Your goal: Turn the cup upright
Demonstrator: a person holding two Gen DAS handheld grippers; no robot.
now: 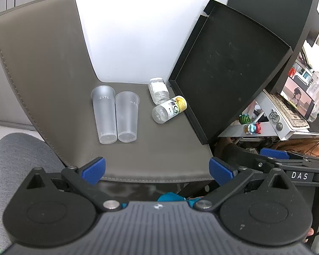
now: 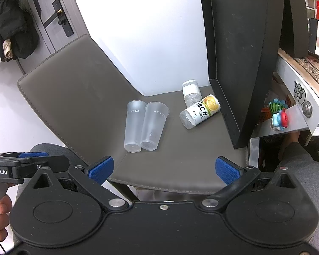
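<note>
Two frosted clear plastic cups lie side by side on a grey leather chair seat [image 1: 159, 148], rims toward the backrest and bases toward me. The left cup [image 1: 104, 114] [image 2: 134, 125] touches the right cup [image 1: 126, 118] [image 2: 154, 125]. My left gripper [image 1: 157, 171] is open and empty above the seat's front edge, well short of the cups. My right gripper [image 2: 164, 170] is open and empty, also near the seat's front edge. The right gripper's blue fingers [image 1: 274, 154] show at the right of the left wrist view; the left gripper's fingers [image 2: 32, 155] show at the left of the right wrist view.
Two bottles lie on the seat to the right of the cups: a clear one [image 1: 158, 92] [image 2: 191, 93] and a yellow-labelled one [image 1: 170, 109] [image 2: 200, 111]. A black tray [image 1: 229, 68] [image 2: 240, 63] leans upright at the seat's right edge. A cluttered white shelf [image 1: 276, 119] stands further right.
</note>
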